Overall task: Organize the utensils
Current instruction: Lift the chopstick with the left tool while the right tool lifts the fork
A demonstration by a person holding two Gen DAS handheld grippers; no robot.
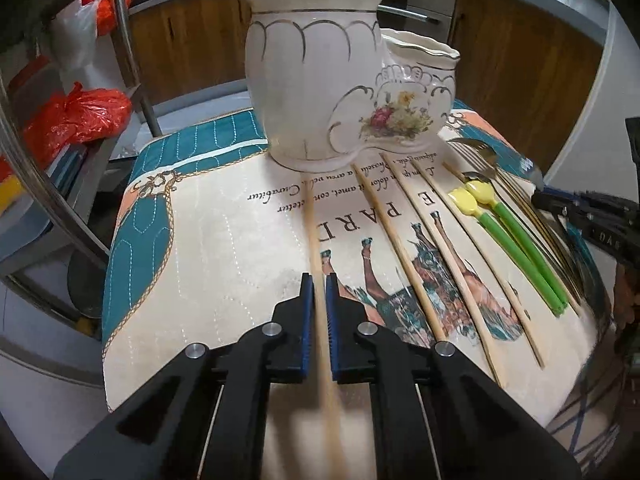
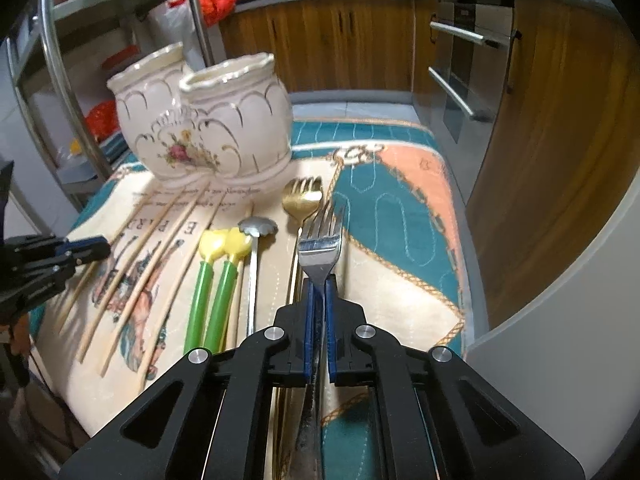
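Left gripper [image 1: 319, 288]: clamped on a chopstick [image 1: 310, 216]; lift it level, tip toward the holder [image 1: 316, 80] ahead
Right gripper [image 2: 319, 290]: clamped on the fork [image 2: 320, 240]; raise it clear of the spoon [image 2: 302, 200] ahead

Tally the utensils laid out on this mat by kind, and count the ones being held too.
Wooden chopsticks: 5
Green-stemmed tulip utensils: 2
Silver flower-edged spoon: 1
Gold fork: 1
Silver fork: 1
Total: 10 clearly visible. More thin handles may be hidden beside the forks.
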